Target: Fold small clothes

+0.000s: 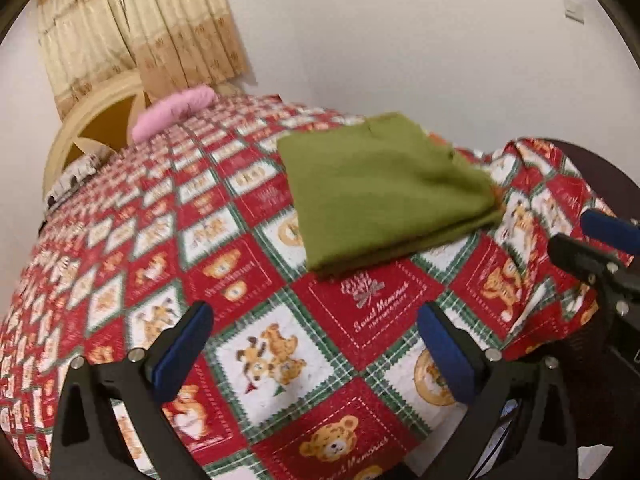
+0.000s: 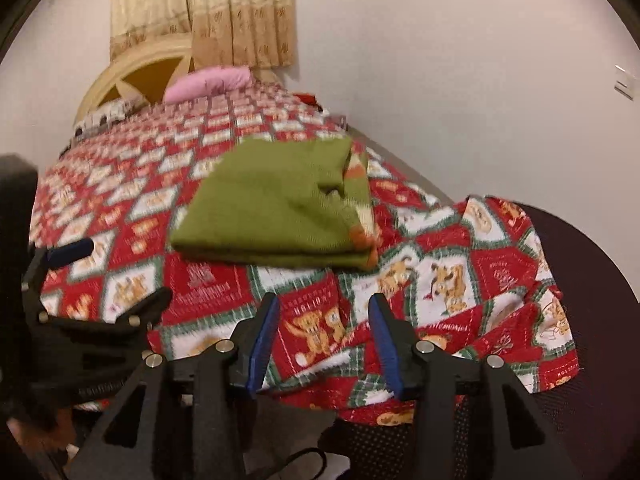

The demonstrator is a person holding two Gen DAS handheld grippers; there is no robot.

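A green garment point(image 1: 384, 192) lies folded into a flat rectangle on the red patchwork bedspread point(image 1: 200, 264). In the right wrist view the garment point(image 2: 276, 208) shows an orange and white trim at its right edge. My left gripper point(image 1: 316, 328) is open and empty, above the spread in front of the garment. My right gripper point(image 2: 324, 316) is open and empty, near the bed's front edge, in front of the garment. The right gripper also shows at the right edge of the left wrist view point(image 1: 592, 240). The left gripper shows at the left of the right wrist view point(image 2: 104, 276).
A pink pillow point(image 1: 176, 112) lies at the head of the bed by a cream headboard point(image 1: 92, 120) and beige curtains point(image 1: 140, 24). A white wall point(image 2: 460, 80) runs along the bed's right side. A dark mesh chair point(image 2: 592, 360) stands at the bed's near right corner.
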